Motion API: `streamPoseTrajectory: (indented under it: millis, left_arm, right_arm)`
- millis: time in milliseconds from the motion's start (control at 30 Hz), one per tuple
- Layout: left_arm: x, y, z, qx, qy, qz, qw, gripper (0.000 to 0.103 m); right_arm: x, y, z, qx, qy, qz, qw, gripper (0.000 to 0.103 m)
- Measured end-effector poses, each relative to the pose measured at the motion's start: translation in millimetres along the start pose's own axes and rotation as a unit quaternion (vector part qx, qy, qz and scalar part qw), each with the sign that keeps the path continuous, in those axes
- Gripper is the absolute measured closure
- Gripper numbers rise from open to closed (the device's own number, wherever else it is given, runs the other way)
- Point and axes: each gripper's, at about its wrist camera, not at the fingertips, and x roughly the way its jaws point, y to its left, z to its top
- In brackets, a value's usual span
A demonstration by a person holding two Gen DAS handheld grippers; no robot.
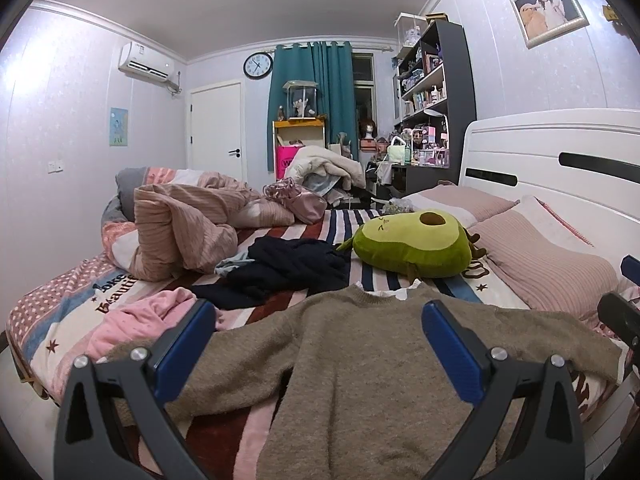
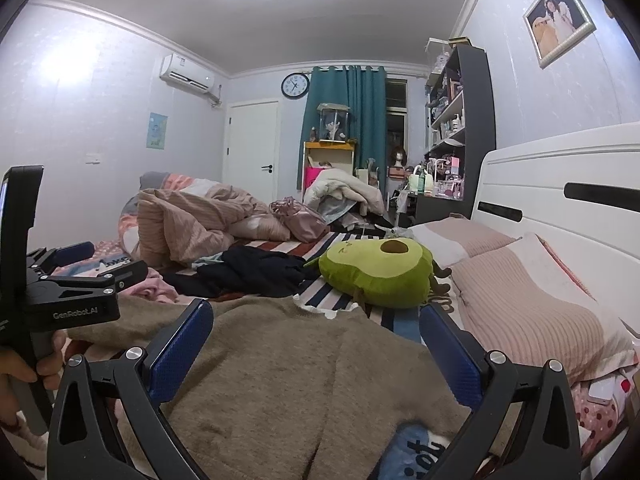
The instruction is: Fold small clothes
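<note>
Through my left wrist camera, my left gripper [image 1: 320, 320] has its jaws spread wide and holds nothing; the brown knit sweater [image 1: 360, 380] lies flat on the striped bed sheet [image 1: 360, 224] right between and beyond them, its neckline at the far end. It looks soft, limp and light — it will sag and drag, so I judge a pinch at a sleeve edge or shoulder seam the best hold. The sweater's hem is cut off below my fingers, and its left sleeve runs under my left jaw toward a pink garment [image 1: 132, 320]. Through my right wrist camera, my right gripper [image 2: 316, 320] also stands open and empty over the same sweater [image 2: 280, 380], which fills the gap between the jaws — I see neither sleeve clearly here, and the white collar trim [image 2: 328, 313] is partly hidden.
</note>
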Motion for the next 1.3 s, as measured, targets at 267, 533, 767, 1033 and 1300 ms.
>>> streamPoseTrajectory:
  millis: [267,533,767,1033,1300]
  left_arm:
    - [-0.4,-3.0,-0.3,-0.002,-0.002,-0.004,1.0,0.001]
    - [1.7,-4.6,-0.8,-0.005,-0.002,-0.003,1.0,0.001]
    - [3.0,0.3,-0.4,-0.009,0.0,-0.003,0.9999,0.001]
    - [4.8,0.6,-1.2,-0.013,0.003,-0.006,0.9999,0.001]
    - [8.4,3.5,-1.6,-0.013,0.005,0.0,0.9999,0.001]
  right_arm:
    - [-0.6,-2.0,-0.5,0.0,0.001,-0.001,1.0,0.0]
    - [0.6,-3.0,-1.7,0.001,0.002,0.001,1.0,0.0]
    - [-1.3,-2.4,-2.8,0.002,0.004,0.001,1.0,0.0]
    - [-0.7,-3.0,-2.2,0.003,0.004,0.001,1.0,0.0]
    - [-1.0,-0.4,-3.5,0.005,0.007,0.004,1.0,0.0]
